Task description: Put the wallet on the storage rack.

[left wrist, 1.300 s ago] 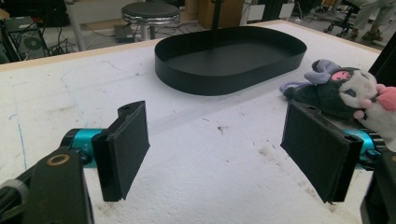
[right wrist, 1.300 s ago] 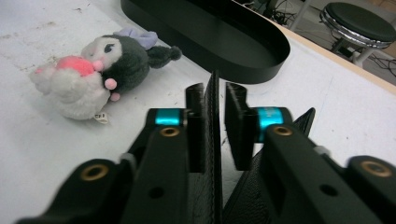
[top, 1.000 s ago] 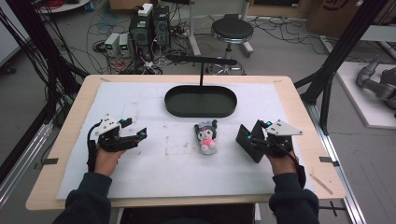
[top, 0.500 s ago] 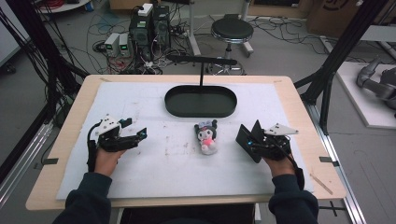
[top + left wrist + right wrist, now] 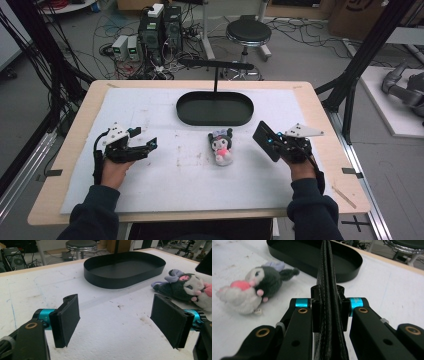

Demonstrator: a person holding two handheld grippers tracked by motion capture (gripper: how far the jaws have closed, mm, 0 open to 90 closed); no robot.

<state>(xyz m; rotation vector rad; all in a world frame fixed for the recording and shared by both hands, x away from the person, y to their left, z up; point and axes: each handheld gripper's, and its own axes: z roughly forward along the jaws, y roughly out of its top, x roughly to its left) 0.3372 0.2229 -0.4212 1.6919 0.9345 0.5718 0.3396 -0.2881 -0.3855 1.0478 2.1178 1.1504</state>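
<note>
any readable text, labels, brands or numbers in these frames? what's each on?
None can be read.
Plush toy: no tag lettering visible; a small white tag at its underside in the right gripper view is too blurred to read.
Black tray: plain, no marking.
Left gripper and right gripper: no lettering on pads or bodies.
Boxes on the floor behind the table: labels too small to read.

grey floor, cables, round stool, pc towers behind wooden table.
</note>
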